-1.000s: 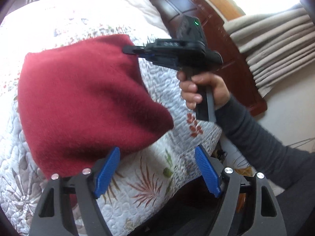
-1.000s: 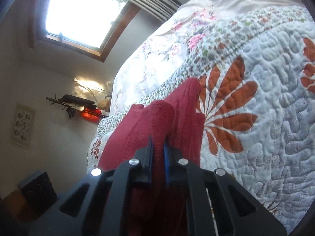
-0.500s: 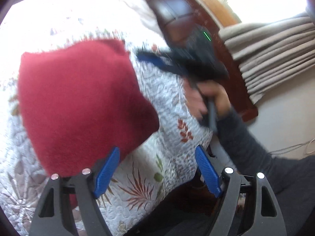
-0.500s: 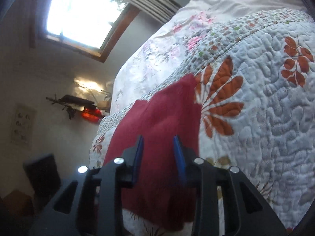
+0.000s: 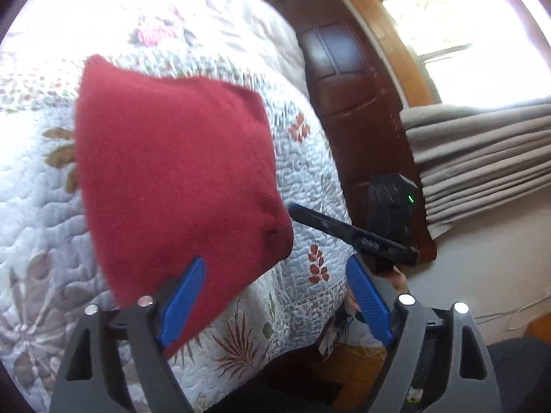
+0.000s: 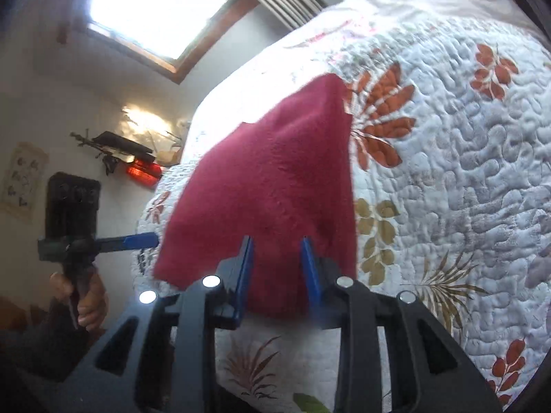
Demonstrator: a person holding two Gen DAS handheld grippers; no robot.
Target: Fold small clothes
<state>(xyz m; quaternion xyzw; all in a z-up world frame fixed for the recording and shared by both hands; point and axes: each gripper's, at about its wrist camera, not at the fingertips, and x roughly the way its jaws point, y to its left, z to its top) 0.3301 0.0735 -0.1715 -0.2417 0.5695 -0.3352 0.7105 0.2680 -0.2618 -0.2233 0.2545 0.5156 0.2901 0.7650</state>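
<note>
Right, red cloth [image 5: 172,186] lies flat on the quilted bedspread [image 5: 31,206], folded into a rough four-sided shape, near the bed's corner. In left wrist view its near corner at 6 o'clock runs behind the left gripper [image 5: 275,306] finger, so that tip is hidden; 3 o'clock corner sits just short of the mattress edge. Bare quilt all round from 9 thru 12 o'clock, plenty of room there. Left gripper jaws spread wide, nothing between them. Right gripper [image 6: 277,272] jaws parted w/ a moderate gap, hovering over the cloth's near edge, not pinching it; whether pads touch the fabric can't be told. From the left view the right gripper's fingers point in at 3 o'clock, just beside the cloth corner; the hand [image 6: 86,296] holding the other tool is partly cut off. Headboard [image 5: 347,79], curtain [image 5: 482,158] & window [image 6: 162,3] are blurred/overexposed.
</note>
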